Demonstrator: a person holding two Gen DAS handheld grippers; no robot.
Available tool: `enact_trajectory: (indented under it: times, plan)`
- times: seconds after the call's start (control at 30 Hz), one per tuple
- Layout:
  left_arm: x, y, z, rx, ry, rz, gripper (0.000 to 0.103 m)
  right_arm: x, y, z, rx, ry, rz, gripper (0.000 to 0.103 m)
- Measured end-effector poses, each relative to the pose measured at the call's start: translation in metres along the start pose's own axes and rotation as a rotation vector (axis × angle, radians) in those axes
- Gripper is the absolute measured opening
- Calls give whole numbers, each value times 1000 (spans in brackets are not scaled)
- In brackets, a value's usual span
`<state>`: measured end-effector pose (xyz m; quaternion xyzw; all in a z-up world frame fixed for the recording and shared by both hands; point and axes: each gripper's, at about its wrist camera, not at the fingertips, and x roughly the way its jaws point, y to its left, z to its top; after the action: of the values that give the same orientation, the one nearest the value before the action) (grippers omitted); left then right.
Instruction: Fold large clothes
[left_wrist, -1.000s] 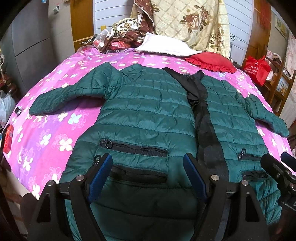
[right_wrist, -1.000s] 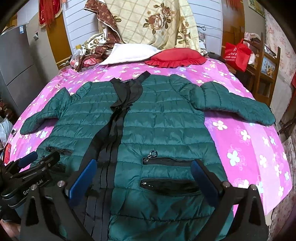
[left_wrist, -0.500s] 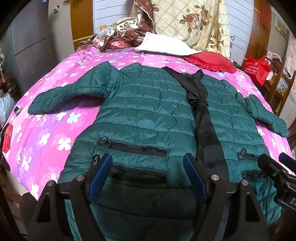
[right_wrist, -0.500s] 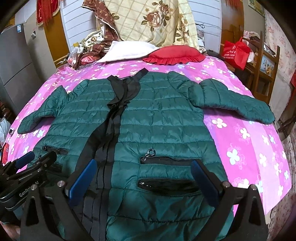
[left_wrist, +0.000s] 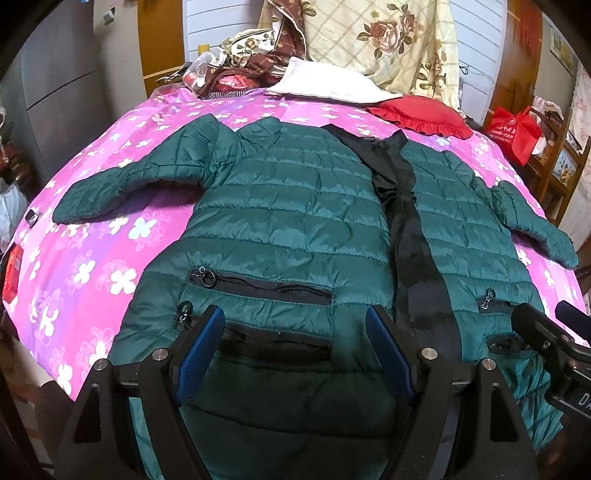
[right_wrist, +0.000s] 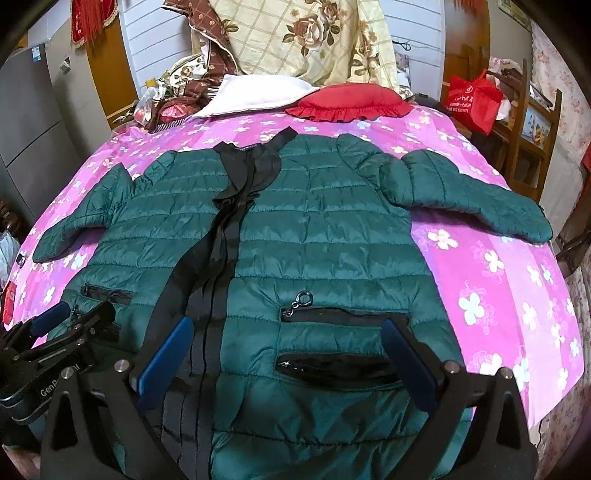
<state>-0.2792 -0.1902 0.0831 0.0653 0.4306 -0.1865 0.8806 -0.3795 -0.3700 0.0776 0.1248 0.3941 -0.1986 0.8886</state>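
Lying face up and fully spread on the bed, a green padded jacket with its black front strip running from collar to hem; hem nearest the cameras, collar toward the pillows. Both sleeves out to the sides: left sleeve angled down over the pink flowered cover, right sleeve reaching toward the bed's right edge. No fold made yet, judging from the flat, open layout — sleeves not brought in, body not doubled over, so the whole task apparently left to do.

Poised above the hem on the left front panel, the left gripper, jaws wide apart, nothing between them; blue pads framing the lower pocket without visibly touching cloth. Poised likewise above the right front panel, the right gripper, jaws wide apart and empty, straddling the lower pocket there, its inner pad over the black strip. Contact with the fabric not determinable from either view.

Beyond the jacket — a red ruffled cushion, a white pillow and a floral quilt heaped at the headboard; a red bag on wooden shelves at right.
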Motion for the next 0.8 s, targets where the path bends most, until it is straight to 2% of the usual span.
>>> enact_trajectory:
  times: [0.47,0.63,0.8]
  plan:
    - [4,2,0,-4,2,12,57,5,-1,-1,-5,36,-9,103]
    - [5,5,1,-8,5,13,58,8,-2,-1,7,25,-2,103]
    - [6,5,1,-8,6,14,57,10,0,0,0,53,-5,103]
